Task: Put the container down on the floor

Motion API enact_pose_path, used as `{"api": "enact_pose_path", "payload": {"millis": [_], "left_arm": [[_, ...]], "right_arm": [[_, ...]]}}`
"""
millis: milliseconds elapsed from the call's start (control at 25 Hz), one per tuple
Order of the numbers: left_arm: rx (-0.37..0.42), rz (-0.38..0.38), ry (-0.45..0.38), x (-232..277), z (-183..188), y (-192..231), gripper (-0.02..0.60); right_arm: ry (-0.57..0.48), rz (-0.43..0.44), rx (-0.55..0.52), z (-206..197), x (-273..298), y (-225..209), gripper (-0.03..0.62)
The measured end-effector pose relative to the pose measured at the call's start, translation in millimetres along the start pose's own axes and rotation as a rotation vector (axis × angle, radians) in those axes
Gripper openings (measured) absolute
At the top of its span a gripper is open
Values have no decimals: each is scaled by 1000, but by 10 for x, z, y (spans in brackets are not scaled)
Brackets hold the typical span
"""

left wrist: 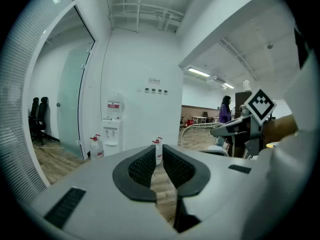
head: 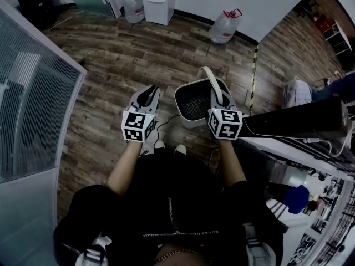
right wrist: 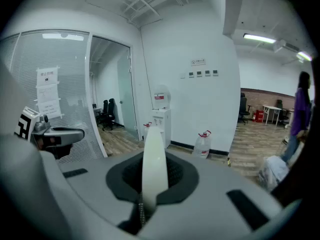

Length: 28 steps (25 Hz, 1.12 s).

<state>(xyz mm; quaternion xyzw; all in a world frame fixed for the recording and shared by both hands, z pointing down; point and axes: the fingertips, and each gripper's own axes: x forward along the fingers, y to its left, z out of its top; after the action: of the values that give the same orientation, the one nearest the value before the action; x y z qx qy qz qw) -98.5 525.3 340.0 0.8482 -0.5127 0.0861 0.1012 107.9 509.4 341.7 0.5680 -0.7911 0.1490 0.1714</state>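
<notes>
Container (head: 194,101): carried above floor (head: 111,54)
Right gripper (head: 217,97): pinching its handle (head: 206,74)
Left gripper (head: 147,95): narrowly parted, empty
Next: lower to floor, release

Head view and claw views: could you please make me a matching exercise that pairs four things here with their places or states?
Things:
1 container
2 left claw
3 right claw
4 bottle

States:
a stands on the floor by the wall
b holds nothing
c shut on the handle
d hangs by its handle

Pairs: 1-d, 2-b, 3-c, 4-a.
</notes>
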Motion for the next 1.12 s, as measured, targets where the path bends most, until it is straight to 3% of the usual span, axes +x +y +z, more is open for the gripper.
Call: {"api": "enact_pose_path", "payload": {"millis": [560, 840, 1120], "left_arm": [[33, -42, 17, -62, -84, 395, 51], [48, -71, 24, 0, -6, 595, 51], [36, -81, 30, 299, -42, 609, 51]], "right_arm": [[49, -8, 59, -111, 249, 343, 15], [21, -61, 140, 43, 285, 319, 15], [32, -68, 131, 31, 500, 214, 15]]}}
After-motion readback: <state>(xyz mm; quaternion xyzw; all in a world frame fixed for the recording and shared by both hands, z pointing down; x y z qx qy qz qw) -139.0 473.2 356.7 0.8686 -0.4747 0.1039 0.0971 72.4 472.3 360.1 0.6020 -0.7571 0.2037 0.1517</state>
